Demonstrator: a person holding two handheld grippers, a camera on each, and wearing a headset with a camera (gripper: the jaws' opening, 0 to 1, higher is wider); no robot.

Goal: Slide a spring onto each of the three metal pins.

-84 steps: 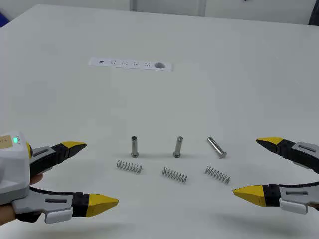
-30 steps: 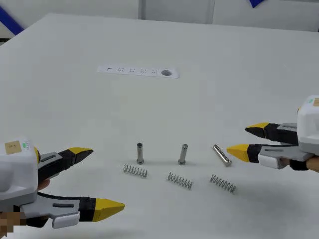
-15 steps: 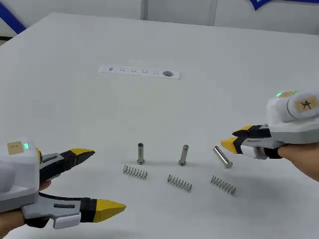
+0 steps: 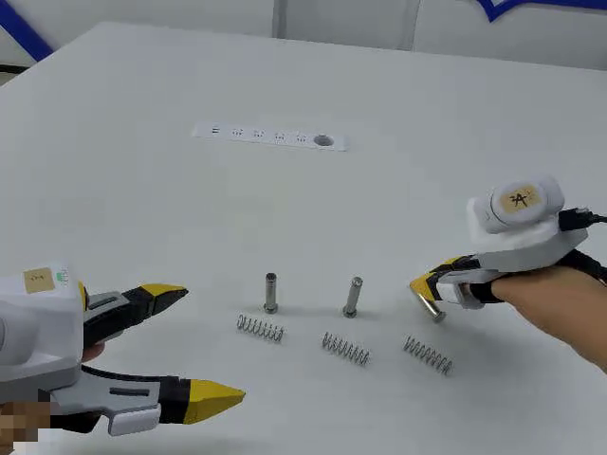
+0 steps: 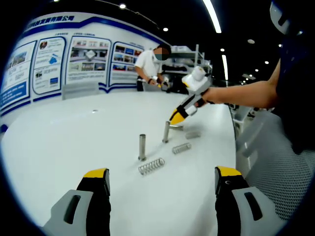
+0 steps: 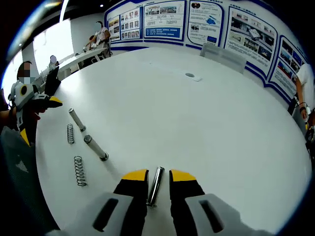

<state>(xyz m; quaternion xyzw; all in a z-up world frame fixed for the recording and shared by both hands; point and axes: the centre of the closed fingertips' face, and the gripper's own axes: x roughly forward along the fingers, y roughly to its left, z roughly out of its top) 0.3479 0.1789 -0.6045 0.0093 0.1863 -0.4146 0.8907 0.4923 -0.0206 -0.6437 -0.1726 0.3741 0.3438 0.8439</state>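
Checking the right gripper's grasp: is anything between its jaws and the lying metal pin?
Nothing visible does: the lying silver metal pin sits directly between the right gripper's yellow-tipped jaws on the white table.

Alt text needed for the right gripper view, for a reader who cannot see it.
The right tool has its yellow-tipped jaws either side of a silver metal pin lying on the white table, with a slight gap showing beside the pin. To the left are two more pins and two coiled wire springs.
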